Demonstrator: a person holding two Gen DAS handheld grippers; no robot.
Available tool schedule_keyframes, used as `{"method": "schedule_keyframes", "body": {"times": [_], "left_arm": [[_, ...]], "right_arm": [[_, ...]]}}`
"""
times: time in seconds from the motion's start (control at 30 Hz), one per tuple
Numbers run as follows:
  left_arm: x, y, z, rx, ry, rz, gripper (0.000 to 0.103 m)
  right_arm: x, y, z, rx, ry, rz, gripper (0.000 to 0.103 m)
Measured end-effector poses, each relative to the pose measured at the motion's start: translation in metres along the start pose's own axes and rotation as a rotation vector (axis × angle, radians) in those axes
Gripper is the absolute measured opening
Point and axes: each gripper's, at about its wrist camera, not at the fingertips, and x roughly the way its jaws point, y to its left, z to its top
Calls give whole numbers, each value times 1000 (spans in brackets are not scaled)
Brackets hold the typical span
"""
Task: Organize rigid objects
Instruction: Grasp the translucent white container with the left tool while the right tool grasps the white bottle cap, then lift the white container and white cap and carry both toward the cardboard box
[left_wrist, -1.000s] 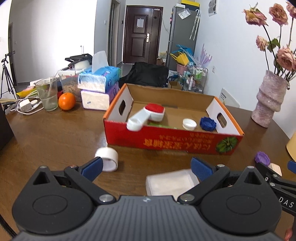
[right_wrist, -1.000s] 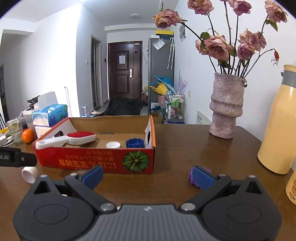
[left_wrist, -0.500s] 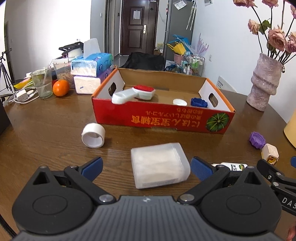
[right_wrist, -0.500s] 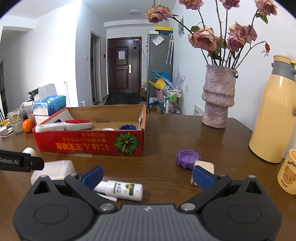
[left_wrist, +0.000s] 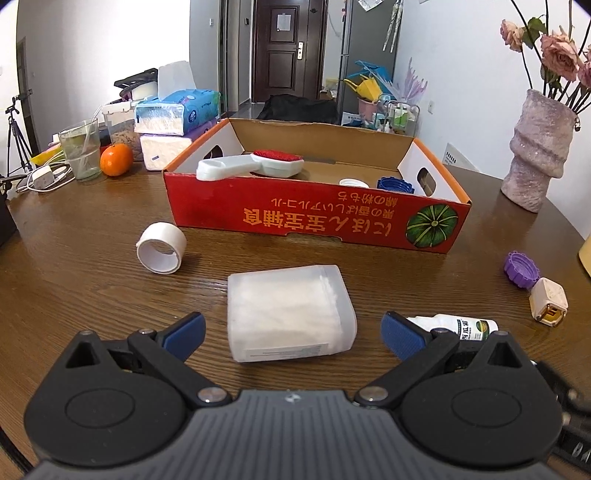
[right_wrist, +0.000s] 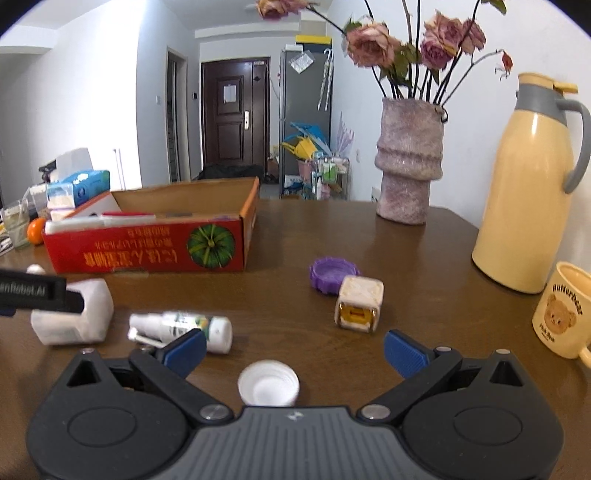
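Observation:
A red cardboard box (left_wrist: 314, 218) (right_wrist: 147, 251) holds a white-and-red brush (left_wrist: 251, 164), a white cap (left_wrist: 352, 182) and a blue cap (left_wrist: 394, 183). On the table lie a frosted plastic case (left_wrist: 290, 312) (right_wrist: 74, 314), a white tape roll (left_wrist: 161, 247), a small spray bottle (left_wrist: 458, 326) (right_wrist: 181, 328), a purple cap (left_wrist: 521, 269) (right_wrist: 332, 275), a cream cube (left_wrist: 548, 302) (right_wrist: 358, 306) and a white cap (right_wrist: 268, 384). My left gripper (left_wrist: 291, 332) is open, its fingers either side of the case's near end. My right gripper (right_wrist: 295, 349) is open above the white cap.
A pink vase of roses (right_wrist: 408, 162) (left_wrist: 537, 147) stands at the back right, with a yellow thermos (right_wrist: 524, 192) and a bear mug (right_wrist: 565, 310) at the right edge. Tissue packs (left_wrist: 177, 118), a glass (left_wrist: 81, 147) and an orange (left_wrist: 116, 159) stand at the back left.
Both grippers have pulled back from the box toward the near edge and tilted downward. The case, spray bottle, cube and white cap have come into view.

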Motion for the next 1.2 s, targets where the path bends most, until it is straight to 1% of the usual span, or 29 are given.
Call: {"method": "schedule_keyframes", "body": {"times": [0.07, 0.13, 0.2, 0.27, 0.33, 0.4, 0.43, 0.47, 0.5, 0.53, 0.57, 0.63, 0.87, 1.0, 1.1, 1.17, 1.2], "left_arm": [[3, -3, -1, 3, 2, 7, 103], [5, -4, -1, 4, 2, 14, 103], [8, -5, -1, 4, 4, 23, 103], [11, -6, -2, 4, 6, 34, 103], [14, -6, -2, 3, 9, 41, 103], [16, -6, -2, 0, 13, 46, 103], [17, -6, -2, -1, 14, 49, 103], [18, -6, -2, -1, 15, 52, 103], [19, -6, -2, -2, 15, 54, 103], [20, -7, -2, -2, 15, 57, 103], [22, -7, -2, -1, 16, 60, 103], [25, -9, -2, -1, 17, 71, 103], [39, -10, -2, 0, 31, 112, 103], [46, -9, -4, 2, 52, 109, 103], [49, -9, -5, 6, 52, 108, 103], [50, -8, -5, 5, 57, 104, 98], [50, -8, -5, 4, 59, 97, 93]], "right_arm": [[1, -1, -6, -8, 19, 6, 103], [3, -1, -11, -12, 35, 13, 100], [5, -1, -13, -16, 51, 20, 94], [8, 1, -14, -16, 65, 34, 91], [13, 1, -15, -10, 83, 49, 86], [17, 2, -18, -4, 100, 62, 74], [20, 2, -18, -1, 110, 69, 71], [23, 2, -19, 1, 123, 72, 61], [25, 2, -19, 0, 132, 70, 55], [25, 4, -20, -8, 124, 60, 50], [25, 4, -20, -7, 121, 67, 40], [24, 4, -20, 4, 114, 78, 39], [22, 6, -20, 4, 84, 42, 39], [23, 5, -20, 8, 80, 32, 39], [23, 3, -20, 16, 79, 27, 39], [23, 3, -20, 17, 78, 25, 39], [23, 3, -20, 17, 78, 23, 39]]}}
